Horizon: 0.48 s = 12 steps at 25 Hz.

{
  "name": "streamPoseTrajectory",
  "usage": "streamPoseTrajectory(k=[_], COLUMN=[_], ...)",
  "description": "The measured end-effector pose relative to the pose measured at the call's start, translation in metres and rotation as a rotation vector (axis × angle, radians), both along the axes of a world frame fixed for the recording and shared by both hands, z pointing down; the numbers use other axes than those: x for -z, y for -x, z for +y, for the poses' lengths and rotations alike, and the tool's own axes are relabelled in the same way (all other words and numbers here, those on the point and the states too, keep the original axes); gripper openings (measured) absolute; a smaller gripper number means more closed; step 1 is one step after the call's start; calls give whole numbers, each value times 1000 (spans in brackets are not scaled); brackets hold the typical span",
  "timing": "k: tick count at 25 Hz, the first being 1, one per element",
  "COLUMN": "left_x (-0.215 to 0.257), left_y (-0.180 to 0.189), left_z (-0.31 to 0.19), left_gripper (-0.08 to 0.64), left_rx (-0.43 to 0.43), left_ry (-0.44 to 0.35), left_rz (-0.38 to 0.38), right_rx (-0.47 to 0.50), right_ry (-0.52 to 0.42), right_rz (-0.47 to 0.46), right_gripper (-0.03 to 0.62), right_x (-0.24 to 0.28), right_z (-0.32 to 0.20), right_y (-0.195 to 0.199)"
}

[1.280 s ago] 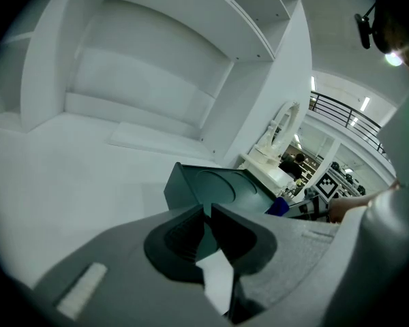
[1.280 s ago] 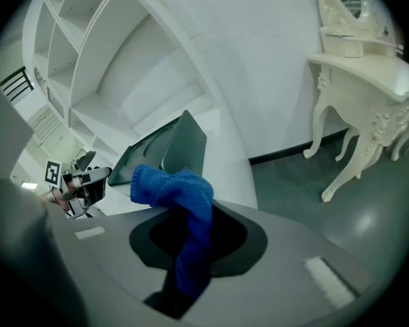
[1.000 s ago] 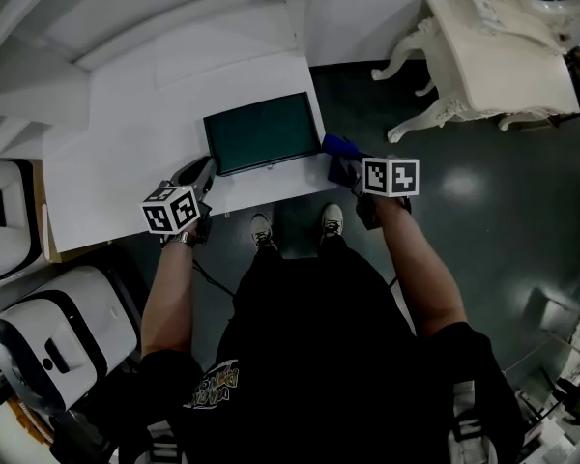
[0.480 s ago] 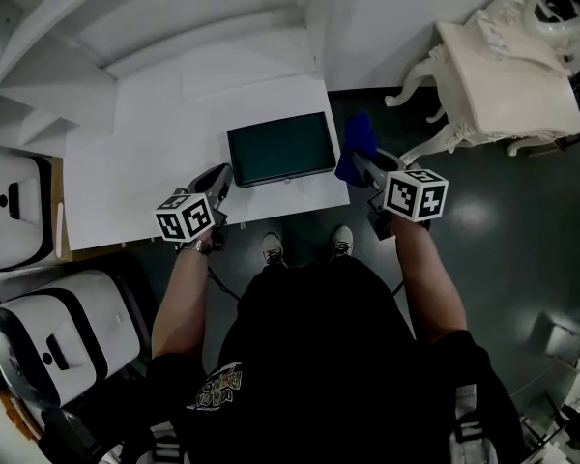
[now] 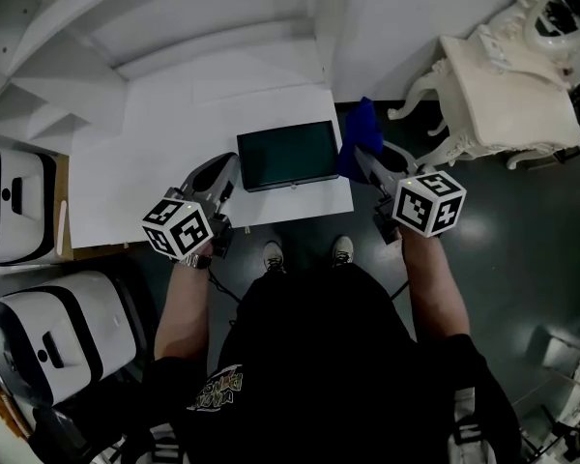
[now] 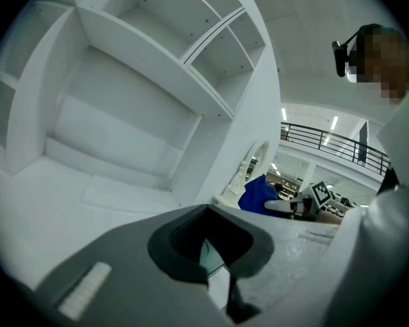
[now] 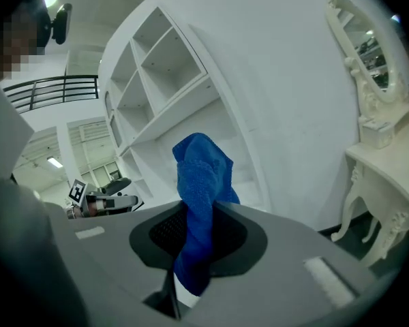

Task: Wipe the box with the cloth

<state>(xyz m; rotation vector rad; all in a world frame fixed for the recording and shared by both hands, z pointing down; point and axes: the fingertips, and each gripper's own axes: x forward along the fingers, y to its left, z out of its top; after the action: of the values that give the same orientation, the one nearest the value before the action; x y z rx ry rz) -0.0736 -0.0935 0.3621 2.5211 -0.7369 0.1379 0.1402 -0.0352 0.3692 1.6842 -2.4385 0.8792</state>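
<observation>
Head view: overhead, steeply down on the white table [image 5: 135, 162]. Left gripper view: low, close behind its jaws, facing the shelving [image 6: 157, 67], sees the right gripper [image 6: 276, 208]. Right gripper view mirrors it, sees the left gripper [image 7: 126, 191].

box [image 5: 288, 156] on table [image 5: 155, 162]; cloth [image 5: 360, 141] right of box

One box [image 5: 288, 155], one cloth [image 5: 360, 139], two tools [image 5: 222, 174] [image 5: 369, 165], one desk [image 5: 155, 162], one vanity table [image 5: 507, 85]

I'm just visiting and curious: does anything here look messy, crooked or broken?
Nothing stands out. The box lies flat on the white table, and the blue cloth is merely bunched in the right gripper.
</observation>
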Motion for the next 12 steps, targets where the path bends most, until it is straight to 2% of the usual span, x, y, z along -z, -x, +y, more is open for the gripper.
streamPoseTrajectory(k=[4, 9, 12], left_x=[25, 32, 21], left_y=[-4, -13, -17], left_z=[8, 24, 34], left_gripper=[2, 2, 2], left_rx=[-24, -70, -87], left_ry=[-49, -103, -91], left_rz=[15, -50, -76], right_rx=[11, 31, 36], right_ry=[-54, -81, -65], right_rz=[24, 50, 50], right_gripper=[92, 92, 92], right_x=[27, 40, 31], right_z=[1, 2, 5], right_y=[6, 13, 17])
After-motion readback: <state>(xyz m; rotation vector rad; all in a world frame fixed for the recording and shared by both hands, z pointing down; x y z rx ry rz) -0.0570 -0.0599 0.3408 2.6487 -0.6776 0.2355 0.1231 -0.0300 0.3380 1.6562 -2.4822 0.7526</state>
